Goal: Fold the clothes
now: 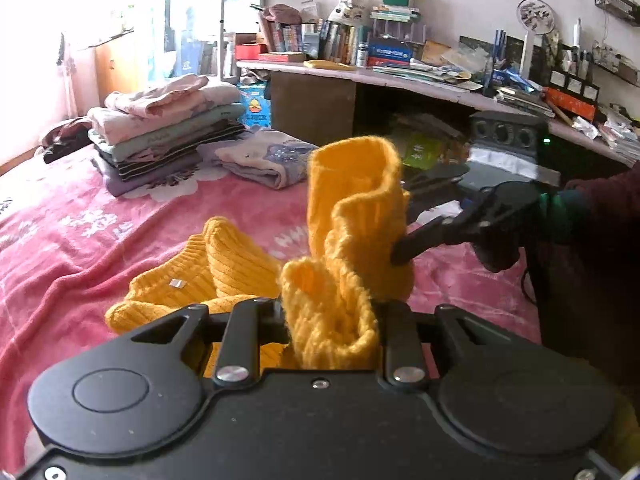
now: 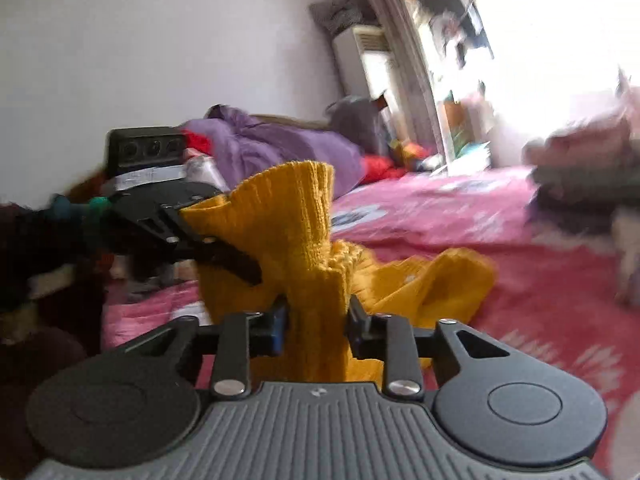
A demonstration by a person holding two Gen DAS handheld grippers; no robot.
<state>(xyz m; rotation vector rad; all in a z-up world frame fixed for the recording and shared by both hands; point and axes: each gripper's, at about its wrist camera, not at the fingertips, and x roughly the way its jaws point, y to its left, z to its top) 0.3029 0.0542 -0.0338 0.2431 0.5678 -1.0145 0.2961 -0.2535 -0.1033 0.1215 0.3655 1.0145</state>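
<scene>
Both tongs clamp yellow sweater, bunched upright.

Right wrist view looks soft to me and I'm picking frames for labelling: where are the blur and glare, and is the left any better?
Right wrist view: window blown out, clothes pile smeared by motion blur, sweater fairly sharp. Left wrist view: mostly crisp, stack and sweater clear, glare only at the window; fisheye bends the desk.

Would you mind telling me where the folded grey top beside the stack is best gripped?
Grip the grey top at its rounded folded edge facing the camera, coming in low over the blanket. That edge is thick and free; the stack blocks its far left side.
</scene>
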